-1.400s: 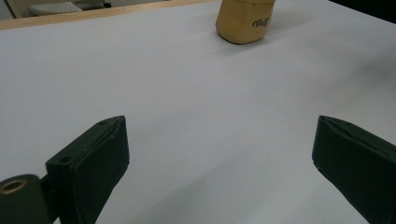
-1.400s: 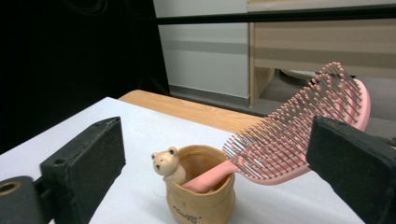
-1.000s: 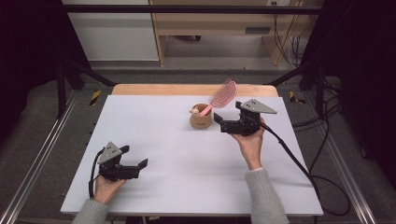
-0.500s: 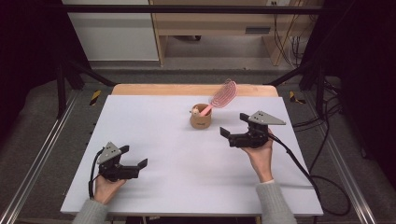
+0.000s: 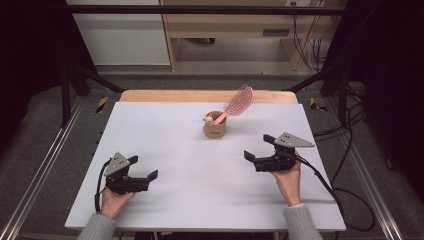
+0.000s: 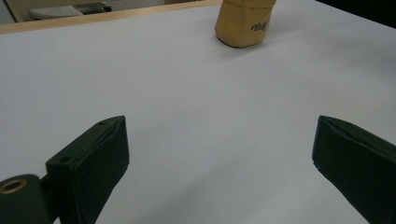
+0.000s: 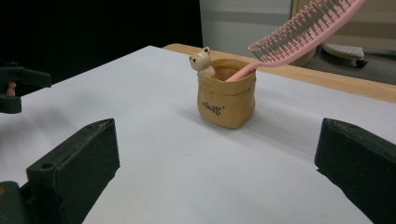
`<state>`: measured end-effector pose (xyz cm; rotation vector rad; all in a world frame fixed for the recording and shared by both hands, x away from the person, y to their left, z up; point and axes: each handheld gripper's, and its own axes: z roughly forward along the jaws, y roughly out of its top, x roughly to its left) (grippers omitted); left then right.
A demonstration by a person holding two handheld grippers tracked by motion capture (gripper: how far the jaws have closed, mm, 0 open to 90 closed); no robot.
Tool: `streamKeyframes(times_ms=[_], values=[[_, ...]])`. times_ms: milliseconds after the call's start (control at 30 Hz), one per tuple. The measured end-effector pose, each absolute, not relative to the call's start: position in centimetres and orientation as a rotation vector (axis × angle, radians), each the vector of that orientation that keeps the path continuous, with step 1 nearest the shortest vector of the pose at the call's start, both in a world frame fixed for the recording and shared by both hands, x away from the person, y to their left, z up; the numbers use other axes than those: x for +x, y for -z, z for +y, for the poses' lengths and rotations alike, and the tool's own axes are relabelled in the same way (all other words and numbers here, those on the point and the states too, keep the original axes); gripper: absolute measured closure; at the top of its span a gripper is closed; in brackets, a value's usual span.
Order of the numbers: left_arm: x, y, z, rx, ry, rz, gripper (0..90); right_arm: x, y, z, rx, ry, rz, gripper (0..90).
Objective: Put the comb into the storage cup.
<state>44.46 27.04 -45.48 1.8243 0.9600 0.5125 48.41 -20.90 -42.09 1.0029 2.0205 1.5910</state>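
Hairbrush point(image 5: 239, 102), pink and openwork, stands handle-down in a small tan holder point(image 5: 215, 129) just above the centre of the high view, its oval head leaning up and to the right past the rim. A little bear figure point(image 7: 201, 60) peeks over the holder's edge, seen clearly in the right gripper view, where the brush's rows of bristles point(image 7: 299, 32) cross the upper right of the frame. The brush looks light and stiff, a thin plastic thing, and its slim handle point(image 7: 239, 72) between rim and head seems the sensible place to pinch; the bristled head would likely flex and slip. The holder, soft-sided by its creased look, could tip or drag along if the brush is pulled at an angle, so a steadying hold on its wall may help. The right gripper point(image 5: 260, 150) sits at right of centre, jaws spread wide and holding nothing, near the holder but apart from it. The left gripper point(image 5: 142, 169) rests at lower left on the white table point(image 5: 165, 135), jaws likewise wide apart and empty.
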Motion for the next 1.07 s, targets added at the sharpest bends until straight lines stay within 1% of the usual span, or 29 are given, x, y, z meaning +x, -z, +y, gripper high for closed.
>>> streamKeyframes(times_ms=[600,1067], values=[[44.4,45.5,27.0,1.826,-0.514,0.955,3.6,46.6,44.9,-25.2,1.013,-1.601,2.013,0.2],[44.5,45.5,27.0,1.83,-0.516,0.953,3.6,46.3,46.2,-26.1,1.024,-1.577,2.043,0.2]])
